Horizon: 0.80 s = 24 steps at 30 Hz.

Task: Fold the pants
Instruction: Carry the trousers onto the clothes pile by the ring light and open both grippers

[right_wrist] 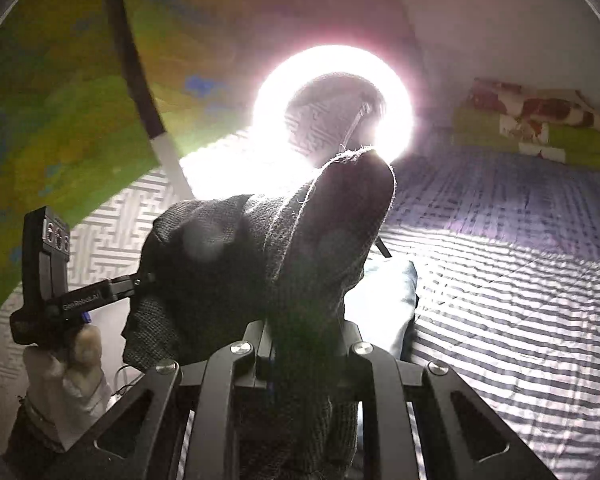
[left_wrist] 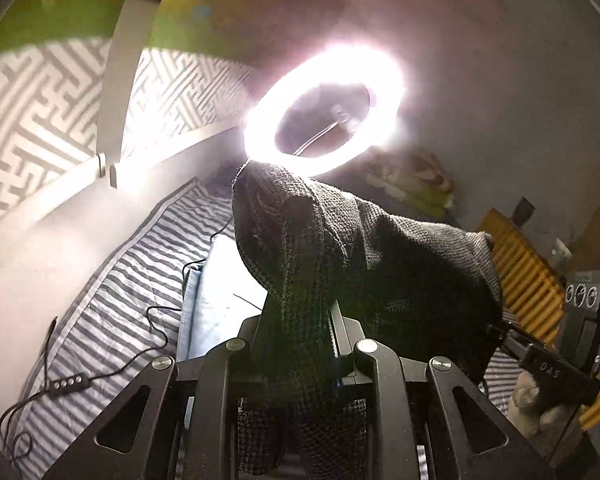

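Above the striped bed, both hands raised: the pants hang between my two grippers, lifted clear of the bedding.
Left gripper: my jaws stand narrow, pinched on one edge of the pants; cloth fills the gap and drapes back over the frame toward the camera.
Pants: dark, coarse-woven; stretched from my left grip across to my right, with a loose corner poking up in front of the lamp.
Right gripper: jaws likewise narrow and clamped on the other edge; cloth bunches up above the fingers and falls down between them.
Bed cover: grey-and-white striped, below and beyond the cloth; a pale blue pillow lies just under the hanging pants.
Ring lamp: bright, straight ahead; its glare hides the fine detail of the fabric's upper edge.
Step in hand, as I judge it: carrying the held edge over to lay a fold.
Doing it well: keep both grips firm and level with each other, hold the span taut so no sag wrinkles, and lower both ends together onto a flat stretch of bed, clear of the cable and its button switch.
Writing, left wrist view: "DAS" on the body of my right gripper.
Writing, right wrist view: "GenRobot.AI", as far as I can read it, on the left one's side.
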Available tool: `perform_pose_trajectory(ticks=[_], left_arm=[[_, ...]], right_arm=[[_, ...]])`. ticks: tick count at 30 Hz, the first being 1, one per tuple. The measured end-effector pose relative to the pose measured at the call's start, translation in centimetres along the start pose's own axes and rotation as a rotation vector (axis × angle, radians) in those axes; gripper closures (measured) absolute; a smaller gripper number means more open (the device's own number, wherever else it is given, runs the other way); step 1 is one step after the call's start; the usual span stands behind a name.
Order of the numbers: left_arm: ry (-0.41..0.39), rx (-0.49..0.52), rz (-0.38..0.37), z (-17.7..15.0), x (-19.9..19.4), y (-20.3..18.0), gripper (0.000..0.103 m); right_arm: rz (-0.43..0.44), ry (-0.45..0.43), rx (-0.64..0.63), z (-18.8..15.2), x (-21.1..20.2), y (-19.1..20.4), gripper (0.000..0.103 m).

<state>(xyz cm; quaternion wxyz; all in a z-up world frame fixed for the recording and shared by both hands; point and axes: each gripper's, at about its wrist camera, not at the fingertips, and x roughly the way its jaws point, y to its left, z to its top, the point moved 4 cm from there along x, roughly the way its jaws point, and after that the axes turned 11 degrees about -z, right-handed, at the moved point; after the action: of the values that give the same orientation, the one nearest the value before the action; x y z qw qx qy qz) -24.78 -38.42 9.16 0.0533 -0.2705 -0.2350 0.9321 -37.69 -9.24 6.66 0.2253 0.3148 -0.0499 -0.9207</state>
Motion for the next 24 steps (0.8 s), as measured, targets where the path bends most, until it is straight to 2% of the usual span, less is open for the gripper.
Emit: perform_pose_trajectory(ticks=[4, 5, 6, 7, 8, 9, 10, 11, 13, 15, 17, 20, 22, 24], left_arm=[[0.032, 0.004, 0.052, -0.2, 4.5, 3.3, 0.081], [0.038, 0.016, 0.088, -0.5, 5.7, 4.3, 0.08], [0.063, 0.027, 0.133, -0.9, 7.1, 5.4, 0.075], [0.128, 0.004, 0.191, -1.7, 9.2, 7.2, 0.069], [0.179, -0.036, 0.23, -2.4, 10.5, 8.8, 0.065], [0.187, -0.064, 0.23, -2.5, 10.8, 9.6, 0.059], [0.167, -0.091, 0.201, -2.5, 10.5, 9.9, 0.058], [0.13, -0.108, 0.17, -2.2, 9.7, 9.8, 0.058], [0.1, -0.062, 0.184, -1.8, 8.7, 9.0, 0.059], [0.052, -0.003, 0.19, -1.6, 6.7, 7.1, 0.059], [0.035, 0.03, 0.143, -1.5, 5.6, 5.8, 0.059], [0.074, 0.082, 0.092, -3.1, 5.3, 3.7, 0.059], [0.121, 0.117, 0.089, -4.7, 5.5, 2.7, 0.059], [0.157, 0.104, 0.124, -6.2, 6.4, 4.0, 0.059]], right_arm=[[0.004, 0.043, 0.031, -0.4, 5.6, -1.5, 0.088], [0.006, 0.053, 0.035, -0.7, 6.8, -1.9, 0.087], [0.006, 0.069, 0.03, -1.3, 8.4, -2.2, 0.086], [-0.01, 0.092, 0.01, -1.9, 10.1, -2.5, 0.079], [-0.069, 0.129, -0.014, -2.7, 11.9, -3.2, 0.075], [-0.16, 0.168, -0.014, -3.6, 13.2, -4.4, 0.075], [-0.229, 0.194, 0.0, -4.2, 14.2, -5.5, 0.072], [-0.239, 0.191, 0.024, -4.5, 14.2, -6.4, 0.069], [-0.254, 0.152, 0.078, -4.1, 13.1, -7.2, 0.066], [-0.287, 0.102, 0.037, -3.4, 11.5, -6.6, 0.066], [-0.262, 0.063, 0.0, -3.1, 9.8, -5.2, 0.066], [-0.162, 0.051, -0.043, -3.8, 7.8, -1.9, 0.067], [-0.103, 0.091, -0.051, -5.3, 7.3, -0.6, 0.066], [-0.078, 0.144, -0.056, -6.8, 7.9, 0.3, 0.066]])
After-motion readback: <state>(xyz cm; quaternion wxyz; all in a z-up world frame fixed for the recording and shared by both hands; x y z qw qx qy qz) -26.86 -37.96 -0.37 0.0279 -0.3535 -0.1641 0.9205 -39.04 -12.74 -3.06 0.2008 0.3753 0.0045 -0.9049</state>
